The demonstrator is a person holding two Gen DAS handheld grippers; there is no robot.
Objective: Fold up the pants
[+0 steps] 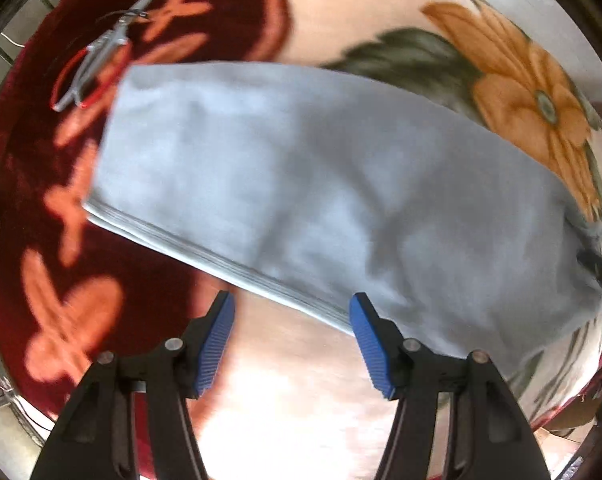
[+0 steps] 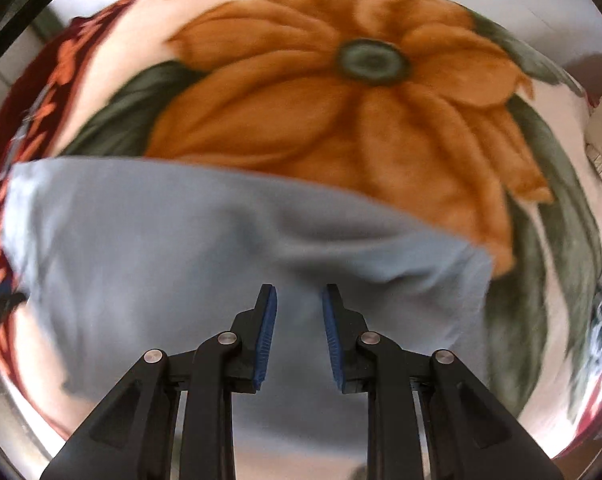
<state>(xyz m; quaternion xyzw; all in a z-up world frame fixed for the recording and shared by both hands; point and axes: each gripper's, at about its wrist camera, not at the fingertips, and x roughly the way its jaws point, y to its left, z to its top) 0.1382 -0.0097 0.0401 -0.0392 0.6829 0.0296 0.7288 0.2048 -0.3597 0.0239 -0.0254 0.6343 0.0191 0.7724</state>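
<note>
Our left gripper jaws gape wide, holding nothing; our right gripper jaws stand narrowly apart, empty. The folded grey pants lie blurred on the floral blanket, their far end cut off.

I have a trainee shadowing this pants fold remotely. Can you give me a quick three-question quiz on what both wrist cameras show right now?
1. True or false: the left gripper is clamped on the pants.
2. Multiple choice: what lies on the dark red part of the blanket beyond the pants' far left corner? A) a hanger B) scissors with red-lined handles C) a folded shirt
3. Fill in: in the right wrist view, the large printed flower beyond the pants is ____ in colour.

Key:
1. False. Its jaws stand open with nothing between them.
2. B
3. Orange
</note>
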